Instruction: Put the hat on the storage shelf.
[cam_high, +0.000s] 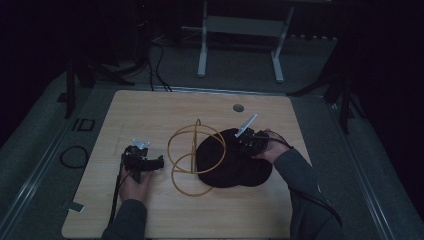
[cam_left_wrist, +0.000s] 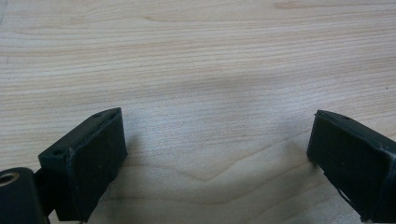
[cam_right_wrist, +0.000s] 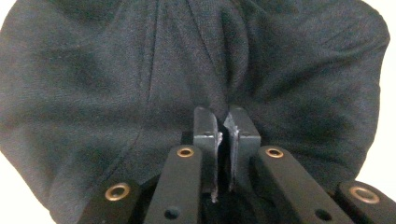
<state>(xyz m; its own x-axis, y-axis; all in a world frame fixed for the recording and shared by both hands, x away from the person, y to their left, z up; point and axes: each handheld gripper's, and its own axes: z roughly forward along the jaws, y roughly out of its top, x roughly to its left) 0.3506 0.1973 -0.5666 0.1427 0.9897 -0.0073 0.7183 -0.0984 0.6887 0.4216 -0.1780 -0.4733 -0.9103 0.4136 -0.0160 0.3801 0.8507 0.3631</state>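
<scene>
While the left gripper rests wide open on bare bench, the right gripper pinches a fold of black cloth; yellow wire frame lies between both grippers.

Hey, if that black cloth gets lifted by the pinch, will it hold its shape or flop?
Probably flop: the black cloth shows soft folds gathering toward the right gripper, whose jaws are shut on a pinch. Its dull knit-looking surface suggests little slipping. It lies low and flat on the table, so likely light.
</scene>
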